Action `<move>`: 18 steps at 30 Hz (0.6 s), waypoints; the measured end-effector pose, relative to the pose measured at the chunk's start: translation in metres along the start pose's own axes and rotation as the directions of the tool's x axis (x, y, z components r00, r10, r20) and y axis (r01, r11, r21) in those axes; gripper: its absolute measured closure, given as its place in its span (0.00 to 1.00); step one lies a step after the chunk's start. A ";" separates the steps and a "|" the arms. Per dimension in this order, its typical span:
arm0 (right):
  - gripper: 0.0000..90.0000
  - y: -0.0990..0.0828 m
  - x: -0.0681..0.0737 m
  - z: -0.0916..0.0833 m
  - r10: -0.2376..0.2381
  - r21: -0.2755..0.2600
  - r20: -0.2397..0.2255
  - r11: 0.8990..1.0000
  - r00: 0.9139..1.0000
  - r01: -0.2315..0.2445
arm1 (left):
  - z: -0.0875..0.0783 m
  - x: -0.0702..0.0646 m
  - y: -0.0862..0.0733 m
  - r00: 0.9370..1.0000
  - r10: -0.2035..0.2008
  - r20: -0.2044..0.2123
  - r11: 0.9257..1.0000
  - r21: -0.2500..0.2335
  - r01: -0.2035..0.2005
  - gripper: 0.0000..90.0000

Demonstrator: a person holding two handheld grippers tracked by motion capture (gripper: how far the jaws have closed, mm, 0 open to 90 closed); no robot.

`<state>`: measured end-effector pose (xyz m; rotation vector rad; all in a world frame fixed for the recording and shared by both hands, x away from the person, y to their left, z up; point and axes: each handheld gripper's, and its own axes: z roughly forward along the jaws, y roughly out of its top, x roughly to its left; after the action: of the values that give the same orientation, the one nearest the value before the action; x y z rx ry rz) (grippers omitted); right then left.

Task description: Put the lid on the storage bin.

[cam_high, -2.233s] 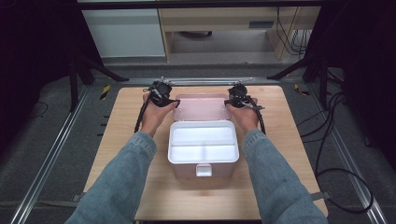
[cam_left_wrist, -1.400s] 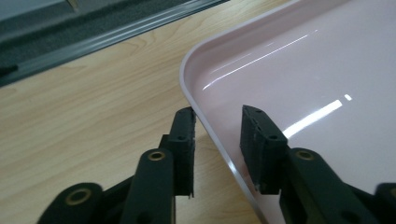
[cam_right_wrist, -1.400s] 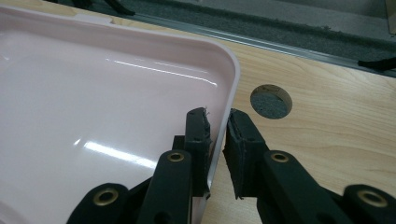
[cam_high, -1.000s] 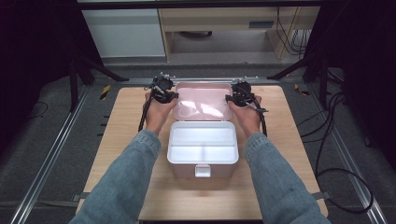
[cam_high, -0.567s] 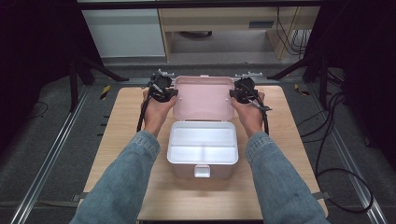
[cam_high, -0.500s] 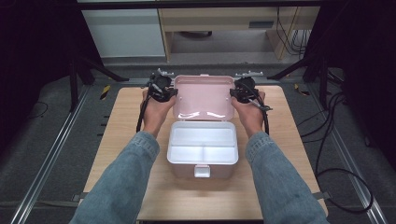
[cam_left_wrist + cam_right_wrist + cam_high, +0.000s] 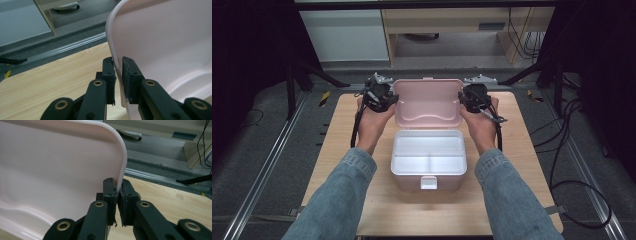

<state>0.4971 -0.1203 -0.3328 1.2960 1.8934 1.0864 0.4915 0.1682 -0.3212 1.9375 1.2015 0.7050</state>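
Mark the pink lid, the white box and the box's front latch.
pink lid (image 7: 428, 102), high view, middle of its inner face
white box (image 7: 428, 156), high view, divider between its compartments
front latch (image 7: 428, 183), high view, centre of the tab

The pink lid (image 7: 428, 102), tilted up, hides the tabletop's (image 7: 362, 210) far edge behind it. In both gripper views the lid runs off the picture's edges. The person's sleeves (image 7: 337, 200) are cut off at the bottom. The white box's (image 7: 428, 160) front latch is too small to read.
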 end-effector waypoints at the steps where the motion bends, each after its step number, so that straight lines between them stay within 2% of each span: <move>1: 0.95 0.000 0.000 -0.002 -0.002 -0.004 -0.001 1.000 1.000 0.002 | -0.003 0.000 0.000 1.000 0.001 0.004 1.000 -0.004 -0.001 0.89; 4: 0.95 -0.001 0.002 -0.008 -0.005 -0.017 -0.002 1.000 1.000 0.005 | -0.009 0.000 -0.002 1.000 0.001 0.010 1.000 -0.004 -0.001 0.86; 9: 0.95 -0.004 0.004 -0.018 -0.021 -0.041 -0.007 0.999 1.000 0.021 | -0.021 0.003 -0.013 1.000 -0.010 0.029 1.000 -0.025 0.011 0.76; 15: 0.95 -0.008 0.005 -0.027 -0.029 -0.067 -0.015 0.997 0.999 0.028 | -0.041 0.002 -0.029 0.999 0.005 0.053 0.998 -0.063 -0.001 0.66; 18: 0.95 -0.011 0.006 -0.033 -0.032 -0.078 -0.018 0.996 0.999 0.030 | -0.050 0.002 -0.038 0.998 0.014 0.060 0.998 -0.065 -0.010 0.64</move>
<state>0.4631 -0.1264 -0.3264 1.2131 1.8602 1.1491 0.4345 0.1960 -0.3230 1.9008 1.1174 0.6787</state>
